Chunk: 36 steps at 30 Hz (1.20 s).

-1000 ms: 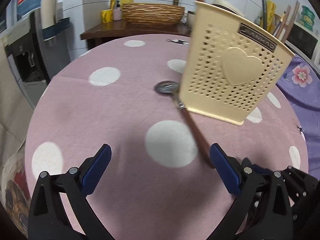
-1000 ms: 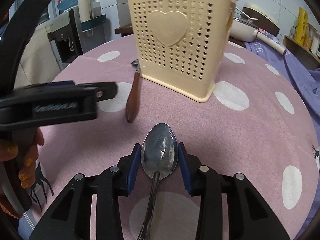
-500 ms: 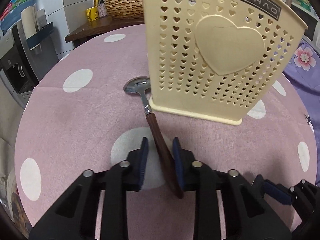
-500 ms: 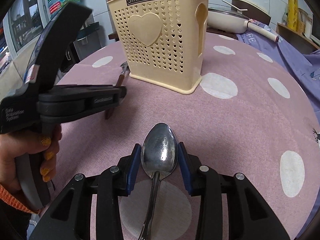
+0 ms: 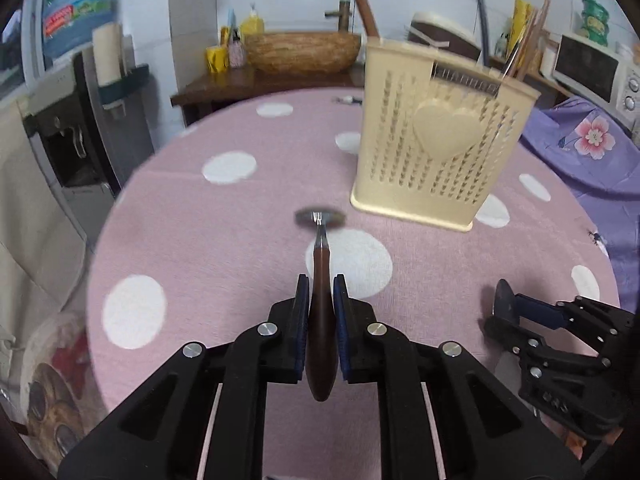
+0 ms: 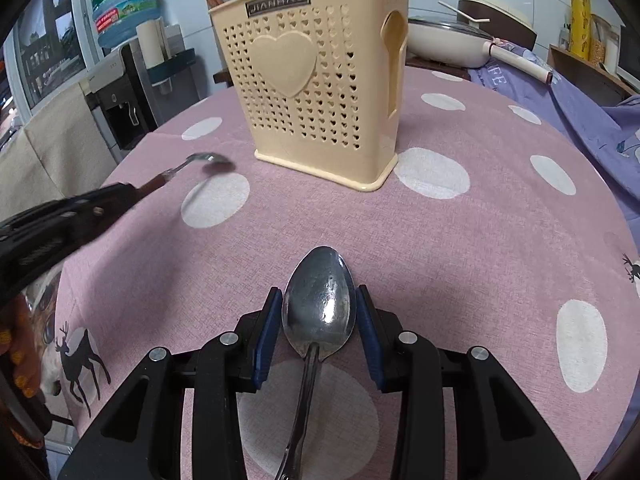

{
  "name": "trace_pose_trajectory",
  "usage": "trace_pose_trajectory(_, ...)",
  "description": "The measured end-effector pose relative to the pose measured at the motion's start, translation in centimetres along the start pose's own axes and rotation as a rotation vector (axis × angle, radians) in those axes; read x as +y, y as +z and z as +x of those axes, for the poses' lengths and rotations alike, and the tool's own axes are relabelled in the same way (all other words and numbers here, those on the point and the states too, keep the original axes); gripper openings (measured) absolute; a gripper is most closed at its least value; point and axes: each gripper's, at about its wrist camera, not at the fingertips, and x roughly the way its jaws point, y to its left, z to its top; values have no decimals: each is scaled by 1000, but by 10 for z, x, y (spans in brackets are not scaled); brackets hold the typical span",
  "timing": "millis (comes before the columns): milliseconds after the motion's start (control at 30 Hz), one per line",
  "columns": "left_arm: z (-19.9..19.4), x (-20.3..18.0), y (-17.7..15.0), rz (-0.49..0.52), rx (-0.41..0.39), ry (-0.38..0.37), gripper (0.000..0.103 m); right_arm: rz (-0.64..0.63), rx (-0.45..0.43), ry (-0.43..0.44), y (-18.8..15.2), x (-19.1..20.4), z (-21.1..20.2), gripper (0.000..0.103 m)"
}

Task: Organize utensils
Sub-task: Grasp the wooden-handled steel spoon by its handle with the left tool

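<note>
My left gripper (image 5: 321,285) has its jaws closing on the brown wooden handle of a spoon (image 5: 320,344), and the pads press on it. The spoon's metal bowl (image 6: 206,158) hangs just above the pink dotted tablecloth (image 5: 224,248), left of the cream perforated utensil holder (image 5: 440,152). In the right wrist view that gripper (image 6: 120,196) comes in from the left. My right gripper (image 6: 319,294) is shut on the bowl of an all-metal spoon (image 6: 320,316), low over the cloth in front of the holder (image 6: 320,92). Brown handles stick out of the holder's top.
The round table's edge (image 5: 120,216) drops off at the left toward a water dispenser (image 5: 80,128). A purple flowered cloth (image 5: 580,148) lies at the right. A wooden counter with a woven basket (image 5: 300,52) stands behind. The right gripper (image 5: 504,304) sits at the lower right of the left wrist view.
My left gripper went from wide open to closed on the brown-handled spoon beside the holder, then lifted it and drew back. The right gripper kept its hold on the metal spoon.
</note>
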Motion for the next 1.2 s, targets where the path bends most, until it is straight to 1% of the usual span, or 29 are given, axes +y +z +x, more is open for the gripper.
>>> trace_pose_trajectory(33,-9,2,1,0,-30,2,5,0,-15,2,0,0,-3,37)
trace_pose_trajectory(133,-31,7,7,-12,-98,14,3,-21,-53,-15,0,4,-9,37)
trace_pose_trajectory(200,-40,7,10,-7,-132,17,3,-30,-70,-2,0,7,-14,37)
trace_pose_trajectory(267,-40,9,12,-14,-130,19,3,-41,-85,5,1,10,-20,37)
trace_pose_trajectory(333,-38,22,12,-75,-129,-11,3,-49,-96,-5,3,11,-25,37)
trace_pose_trajectory(367,-35,28,9,-85,-107,-18,5,-50,-98,-8,4,11,-27,37)
trace_pose_trajectory(400,-34,28,4,-73,-81,-20,8,-48,-96,-13,4,10,-28,37)
trace_pose_trajectory(433,-31,27,0,-63,-69,-19,22,-48,-96,-13,4,10,-28,37)
trace_pose_trajectory(467,-31,25,-9,-56,-65,-14,48,-45,-95,-13,4,10,-27,37)
trace_pose_trajectory(500,-32,22,-16,-52,-67,-9,60,-41,-91,-12,4,10,-26,37)
trace_pose_trajectory(533,-31,20,-24,-48,-68,-8,71,-35,-86,-6,4,9,-24,37)
trace_pose_trajectory(567,-30,16,-32,-41,-58,-6,71,-33,-82,-1,3,10,-23,37)
trace_pose_trajectory(600,-25,13,-40,-29,-31,-4,71,-34,-78,2,3,11,-22,37)
trace_pose_trajectory(667,-14,12,-52,-28,16,-8,61,-41,-74,4,2,14,-21,37)
trace_pose_trajectory(700,-9,13,-55,-35,38,-15,61,-43,-74,5,2,14,-21,37)
trace_pose_trajectory(767,-4,17,-56,-56,44,-24,61,-45,-75,4,2,16,-21,37)
trace_pose_trajectory(833,0,16,-48,-45,43,-27,61,-46,-70,6,2,17,-20,37)
trace_pose_trajectory(900,8,13,-33,-18,61,-43,61,-42,-64,15,3,17,-19,37)
trace_pose_trajectory(933,13,12,-26,-7,69,-36,61,-41,-62,17,4,17,-18,37)
trace_pose_trajectory(1000,28,10,-9,16,106,-27,67,-39,-58,17,4,17,-16,37)
trace_pose_trajectory(1033,38,10,0,18,133,-39,70,-37,-55,20,5,16,-15,37)
trace_pose_trajectory(1100,54,7,15,25,181,-59,71,-32,-49,25,5,14,-13,37)
trace_pose_trajectory(1133,62,5,21,34,194,-52,71,-31,-48,24,6,14,-13,37)
trace_pose_trajectory(1200,81,1,30,68,221,3,70,-32,-44,20,6,12,-12,37)
